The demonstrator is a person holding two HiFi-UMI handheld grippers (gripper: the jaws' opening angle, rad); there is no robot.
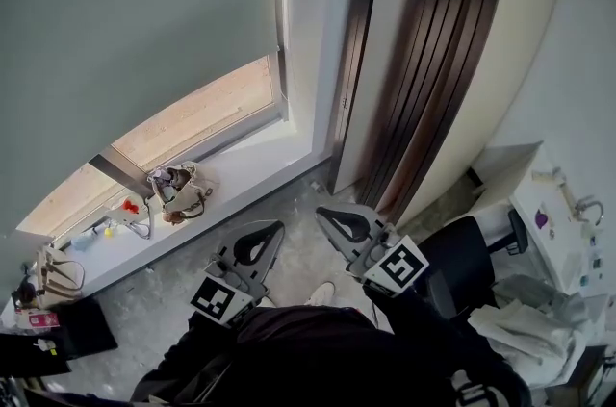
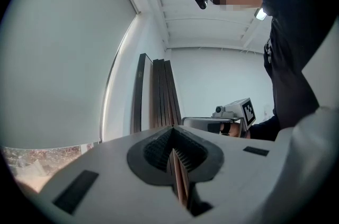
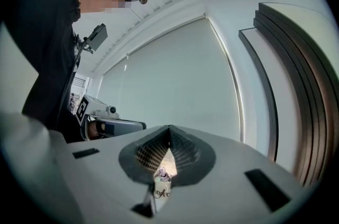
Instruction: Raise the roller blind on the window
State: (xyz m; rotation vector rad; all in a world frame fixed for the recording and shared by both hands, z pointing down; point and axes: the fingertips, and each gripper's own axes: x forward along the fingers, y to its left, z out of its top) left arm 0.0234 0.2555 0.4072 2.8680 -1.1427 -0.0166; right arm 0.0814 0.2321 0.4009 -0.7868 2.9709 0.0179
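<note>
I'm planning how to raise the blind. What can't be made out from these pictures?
Grey fabric roller blind: its top is cut off by the head view's upper edge.
Any pull chain: too thin to find in any view.
Small objects on the white windowsill: too small to identify, head view.

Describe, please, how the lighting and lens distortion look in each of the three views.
Head view: the window strip under the roller blind is brightest and washed out; the person's dark clothing is underexposed, and the sill bows. Left gripper view: black fisheye corners, even light on the blind. Right gripper view: same black corners; the dark panels curve strongly.
</note>
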